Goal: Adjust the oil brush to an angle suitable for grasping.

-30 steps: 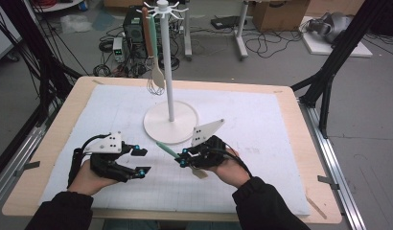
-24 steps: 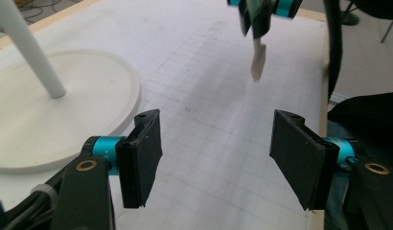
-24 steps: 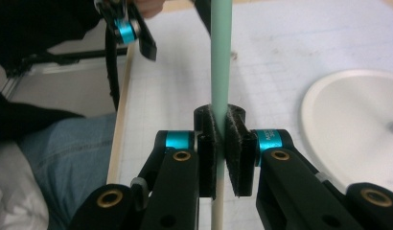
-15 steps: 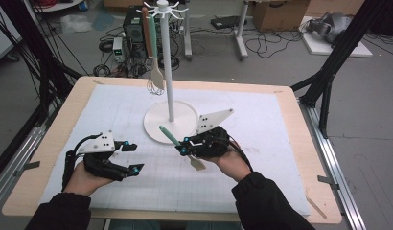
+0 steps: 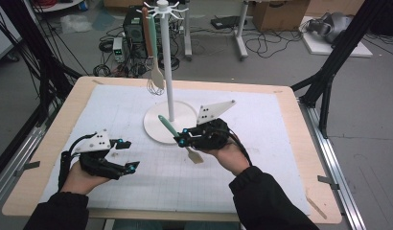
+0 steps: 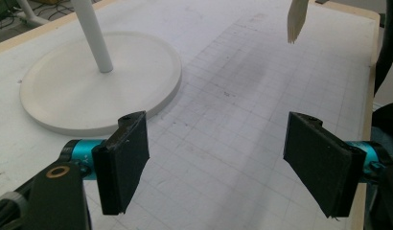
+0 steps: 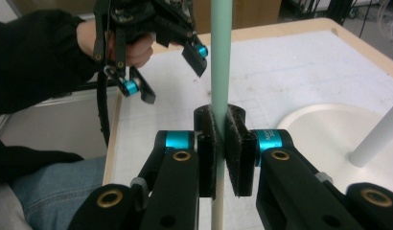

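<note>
The right gripper was clamped on the spatula — green handle between the pads, wooden blade hanging below — held above the table near its middle, just in front of the rack's round base. The left gripper, near the front-left corner, had just been opening its jaws and stood wide, with nothing between them. To hang it well, the handle's end should probably be raised to a free hook — slowly, clear of the spoon on the rack.
</note>
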